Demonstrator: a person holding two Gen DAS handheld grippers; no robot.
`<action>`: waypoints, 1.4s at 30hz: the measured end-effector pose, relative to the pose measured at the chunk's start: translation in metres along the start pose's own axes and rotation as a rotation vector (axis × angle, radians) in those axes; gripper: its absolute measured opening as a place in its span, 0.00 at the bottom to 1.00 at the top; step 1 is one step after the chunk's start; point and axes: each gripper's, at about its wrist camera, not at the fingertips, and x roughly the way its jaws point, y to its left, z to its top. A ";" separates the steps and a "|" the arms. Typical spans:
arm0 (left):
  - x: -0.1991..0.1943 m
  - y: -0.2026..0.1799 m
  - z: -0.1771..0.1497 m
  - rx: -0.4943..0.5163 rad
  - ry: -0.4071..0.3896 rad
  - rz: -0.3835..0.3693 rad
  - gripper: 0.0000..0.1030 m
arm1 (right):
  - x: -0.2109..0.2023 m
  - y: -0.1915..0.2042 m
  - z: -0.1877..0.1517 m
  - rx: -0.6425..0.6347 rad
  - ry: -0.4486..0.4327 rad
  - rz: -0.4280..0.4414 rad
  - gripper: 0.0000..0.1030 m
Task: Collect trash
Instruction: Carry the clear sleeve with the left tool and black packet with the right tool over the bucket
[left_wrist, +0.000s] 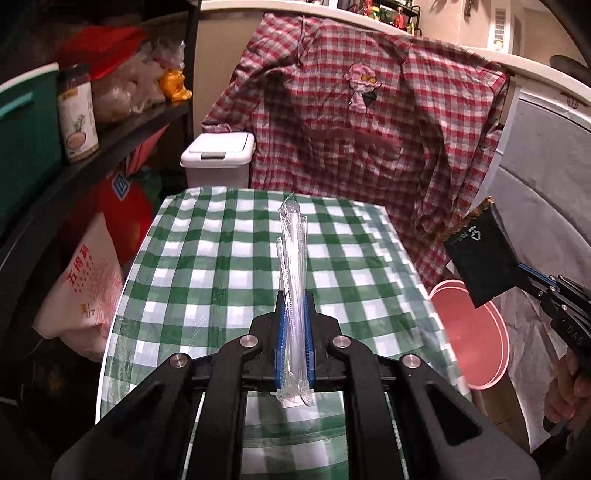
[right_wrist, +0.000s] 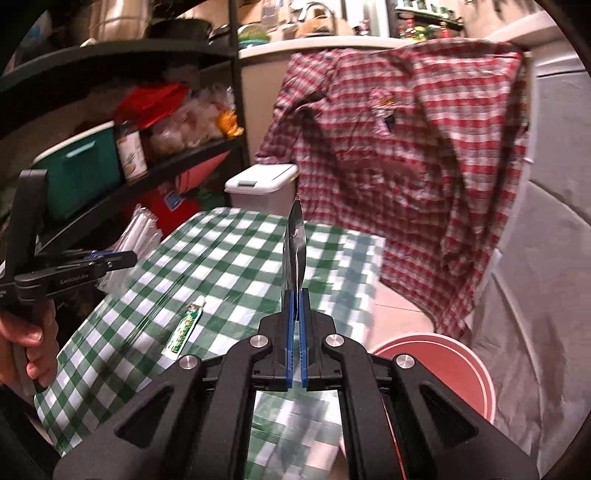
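Note:
My left gripper (left_wrist: 293, 295) is shut on a clear plastic wrapper (left_wrist: 292, 254) that sticks up over the green checked table (left_wrist: 207, 266). It also shows at the left of the right wrist view (right_wrist: 122, 258), holding the wrapper (right_wrist: 138, 232). My right gripper (right_wrist: 295, 291) is shut on a black foil packet (right_wrist: 295, 243), seen edge-on. It shows in the left wrist view (left_wrist: 522, 275), holding the packet (left_wrist: 480, 254) above the pink bucket (left_wrist: 476, 336). A green and white sachet (right_wrist: 184, 328) lies on the table (right_wrist: 236, 266).
The pink bucket (right_wrist: 443, 365) stands on the floor right of the table. A white lidded bin (left_wrist: 218, 158) stands behind the table. A red checked shirt (left_wrist: 369, 122) hangs at the back. Shelves (left_wrist: 122, 136) with jars and bags stand at the left.

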 end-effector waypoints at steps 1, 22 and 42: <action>-0.001 -0.003 0.001 0.001 -0.005 -0.001 0.08 | -0.003 -0.003 0.000 0.006 -0.006 -0.007 0.03; -0.016 -0.094 0.007 0.066 -0.093 -0.068 0.08 | -0.061 -0.075 -0.011 0.160 -0.087 -0.158 0.03; 0.023 -0.178 -0.004 0.147 -0.034 -0.216 0.08 | -0.071 -0.119 -0.016 0.238 -0.076 -0.250 0.03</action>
